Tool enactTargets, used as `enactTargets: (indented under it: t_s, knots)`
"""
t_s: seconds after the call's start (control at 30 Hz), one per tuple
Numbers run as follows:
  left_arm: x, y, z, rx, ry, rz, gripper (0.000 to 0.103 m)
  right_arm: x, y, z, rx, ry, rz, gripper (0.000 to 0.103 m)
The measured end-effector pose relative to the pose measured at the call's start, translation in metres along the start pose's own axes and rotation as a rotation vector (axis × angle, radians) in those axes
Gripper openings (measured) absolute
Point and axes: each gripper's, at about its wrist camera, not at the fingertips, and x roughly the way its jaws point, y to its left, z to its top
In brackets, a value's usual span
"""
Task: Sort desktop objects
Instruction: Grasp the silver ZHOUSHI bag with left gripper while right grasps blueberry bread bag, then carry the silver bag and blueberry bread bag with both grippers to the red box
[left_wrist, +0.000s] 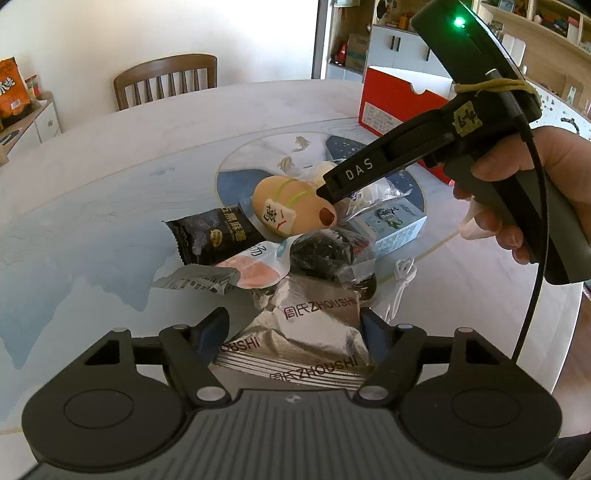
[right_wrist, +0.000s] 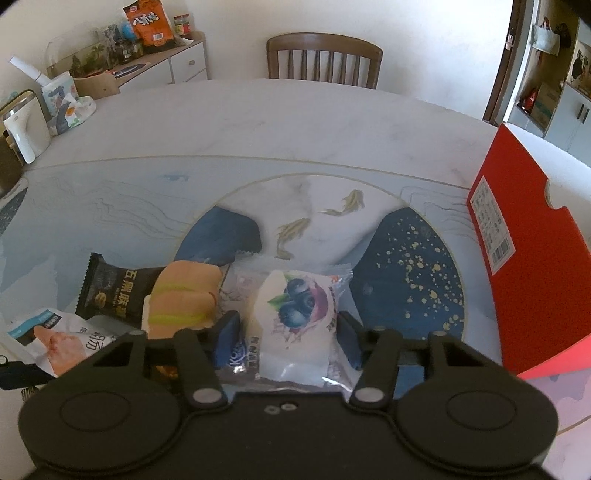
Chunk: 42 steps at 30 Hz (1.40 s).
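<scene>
Behind the round table (right_wrist: 295, 122) you see a wooden chair (right_wrist: 324, 59) against the white wall. On your left stands a white cabinet (right_wrist: 177, 66) with an orange snack bag (right_wrist: 149, 22) and some jars on top, and a tissue pack (right_wrist: 70, 103) lies at the table edge.

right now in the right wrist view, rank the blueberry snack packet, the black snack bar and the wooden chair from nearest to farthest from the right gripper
1. blueberry snack packet, between the right gripper fingers.
2. black snack bar, on the table to the left.
3. wooden chair, beyond the table's far edge.
</scene>
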Motion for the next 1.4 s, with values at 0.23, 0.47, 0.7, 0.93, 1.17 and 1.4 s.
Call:
enactTargets:
  t_s: [0.23, 0.47, 0.7, 0.93, 1.17, 1.4]
  knots:
    - [-0.003, 0.007, 0.002, -0.058, 0.016, -0.016, 0.071, -0.004, -0.006, -0.002, 0.016, 0.005, -0.003, 0.051]
    - [-0.015, 0.016, 0.009, -0.153, 0.026, -0.052, 0.070, -0.016, -0.013, -0.004, 0.035, -0.008, 0.015, 0.050]
    - [-0.034, 0.018, 0.013, -0.189, 0.001, -0.070, 0.070, -0.035, -0.019, -0.007, 0.055, -0.028, 0.047, 0.050]
    - [-0.050, 0.015, 0.021, -0.192, -0.025, -0.075, 0.070, -0.055, -0.022, -0.012, 0.046, -0.050, 0.051, 0.050]
    - [-0.069, 0.014, 0.024, -0.204, -0.056, -0.093, 0.070, -0.081, -0.028, -0.017, 0.044, -0.087, 0.063, 0.050]
    - [-0.075, 0.008, 0.033, -0.194, -0.084, -0.081, 0.070, -0.103, -0.040, -0.020, 0.062, -0.103, 0.065, 0.050]
